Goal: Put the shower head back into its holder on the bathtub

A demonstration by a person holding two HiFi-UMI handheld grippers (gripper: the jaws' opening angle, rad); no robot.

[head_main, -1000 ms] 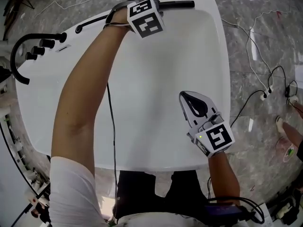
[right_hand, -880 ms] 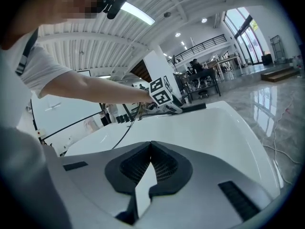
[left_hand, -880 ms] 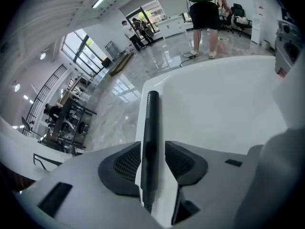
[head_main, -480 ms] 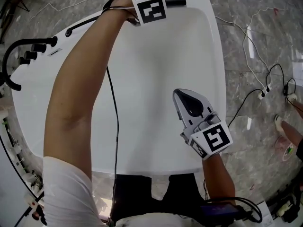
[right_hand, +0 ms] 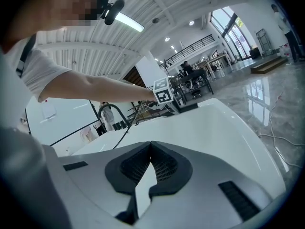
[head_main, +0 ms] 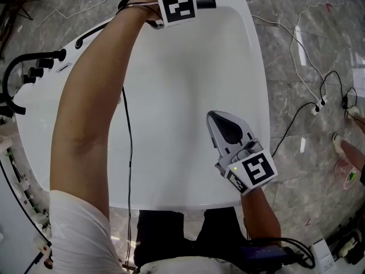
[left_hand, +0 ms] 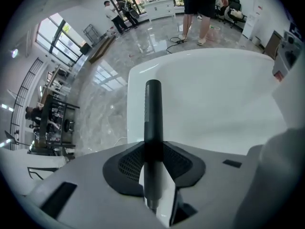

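Observation:
The black shower head (head_main: 206, 4) lies along the far rim of the white bathtub (head_main: 254, 67), with only its end showing past the marker cube. My left gripper (head_main: 174, 9) points down over it. In the left gripper view the black handle (left_hand: 153, 104) runs straight between the pads of the left gripper (left_hand: 153, 149). Those jaws have just been closing and now press on both sides of the handle. My right gripper (head_main: 214, 117) hovers over the tub's near right part. It is shut and holds nothing, its pads (right_hand: 164, 163) meeting at the tip.
A black hose (head_main: 102, 28) runs along the far left rim toward the curved black faucet (head_main: 14, 73) and its knobs (head_main: 43, 67). White and black cables (head_main: 311, 56) trail over the marble floor on the right. A person's legs (left_hand: 200, 4) stand beyond the tub.
My left gripper has sunk a little onto the shower head and its marker cube has tilted. The right gripper has barely moved.

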